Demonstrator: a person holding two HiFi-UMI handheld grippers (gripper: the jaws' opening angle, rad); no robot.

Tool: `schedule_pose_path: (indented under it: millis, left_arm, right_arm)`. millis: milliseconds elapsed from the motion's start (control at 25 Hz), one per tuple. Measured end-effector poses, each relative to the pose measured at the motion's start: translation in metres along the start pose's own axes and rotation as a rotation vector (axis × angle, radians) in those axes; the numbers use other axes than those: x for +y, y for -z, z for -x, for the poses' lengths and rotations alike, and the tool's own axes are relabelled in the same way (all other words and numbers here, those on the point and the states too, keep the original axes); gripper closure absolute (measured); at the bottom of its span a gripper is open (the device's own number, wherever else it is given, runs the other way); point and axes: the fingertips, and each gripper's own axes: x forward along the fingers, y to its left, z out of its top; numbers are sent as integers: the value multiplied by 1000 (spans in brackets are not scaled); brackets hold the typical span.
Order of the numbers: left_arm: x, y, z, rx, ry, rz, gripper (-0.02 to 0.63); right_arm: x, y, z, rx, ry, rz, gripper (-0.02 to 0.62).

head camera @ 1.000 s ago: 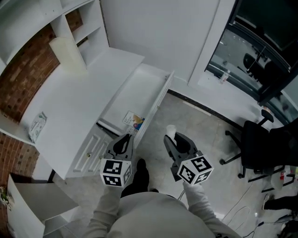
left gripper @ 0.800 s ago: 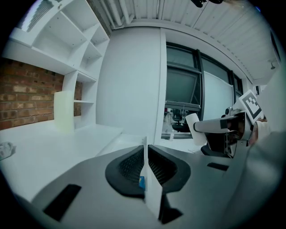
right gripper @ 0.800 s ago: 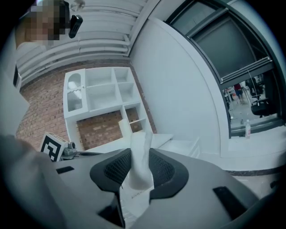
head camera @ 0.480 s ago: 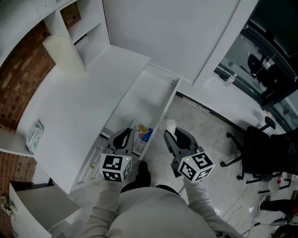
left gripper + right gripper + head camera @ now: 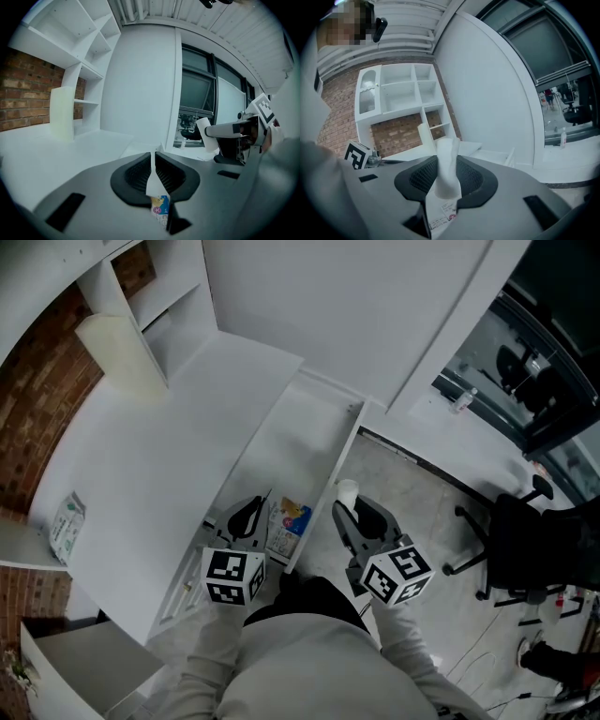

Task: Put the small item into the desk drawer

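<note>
The white desk's drawer (image 5: 309, 427) stands pulled open, and a colourful packet (image 5: 289, 521) lies at its near end. My left gripper (image 5: 248, 512) hangs over that near end, just left of the packet, shut and empty. In the left gripper view its jaws (image 5: 153, 161) are together and the packet (image 5: 160, 208) shows below them. My right gripper (image 5: 354, 514) is over the floor just right of the drawer's side wall, shut on a small white item (image 5: 346, 491). In the right gripper view the white item (image 5: 446, 168) stands upright between the pads, with a printed label under it.
The white desk top (image 5: 141, 465) runs left of the drawer, with a cream panel (image 5: 117, 352) leaning at its back and shelving (image 5: 178, 296) behind. A small packet (image 5: 64, 521) lies at the far left. A black office chair (image 5: 525, 531) stands on the floor to the right.
The head view has shifted a little, so more of the colourful packet in the drawer shows. Both grippers keep much the same places, and the right still grips the white item.
</note>
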Motion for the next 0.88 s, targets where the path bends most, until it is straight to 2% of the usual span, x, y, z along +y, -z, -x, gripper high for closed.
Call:
schedule_pose_path:
  millis: [280, 880]
  left_arm:
    - [7, -7, -13, -7, 1, 1, 565]
    - [21, -20, -52, 7, -23, 14, 565]
  right_arm:
    - [-11, -9, -10, -4, 17, 5, 446]
    - [-40, -29, -47, 17, -11, 6, 446]
